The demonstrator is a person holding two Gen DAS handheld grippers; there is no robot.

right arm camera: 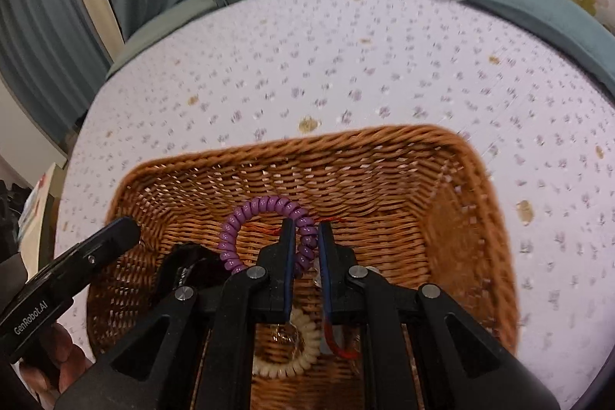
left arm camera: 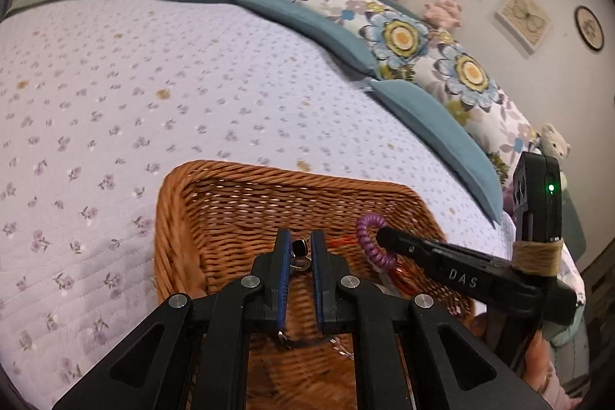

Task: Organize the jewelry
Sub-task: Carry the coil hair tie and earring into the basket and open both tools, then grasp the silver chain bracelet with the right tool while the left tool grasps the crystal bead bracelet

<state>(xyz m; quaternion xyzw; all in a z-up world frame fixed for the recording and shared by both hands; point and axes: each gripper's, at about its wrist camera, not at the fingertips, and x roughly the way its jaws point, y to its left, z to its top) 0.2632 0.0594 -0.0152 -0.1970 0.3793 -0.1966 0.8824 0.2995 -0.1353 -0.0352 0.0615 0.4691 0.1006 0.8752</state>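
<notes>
Left gripper [left arm camera: 296, 248] jaws pinch dark-stoned ring [left arm camera: 298, 248] over wicker basket [left arm camera: 215, 218] on bed, I judge for drop-in. Right gripper [right arm camera: 306, 241] jaws grip purple coil bracelet [right arm camera: 246, 214], lifted above basket floor.

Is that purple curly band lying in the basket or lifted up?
Lifted. The right gripper pinches the purple coil band, whose loop stands clear above the wicker basket floor; a cream coil band lies below.

My left gripper [left arm camera: 299, 248] sits lower center with its jaws pinched narrow, my right gripper [right arm camera: 306, 239] likewise.
</notes>
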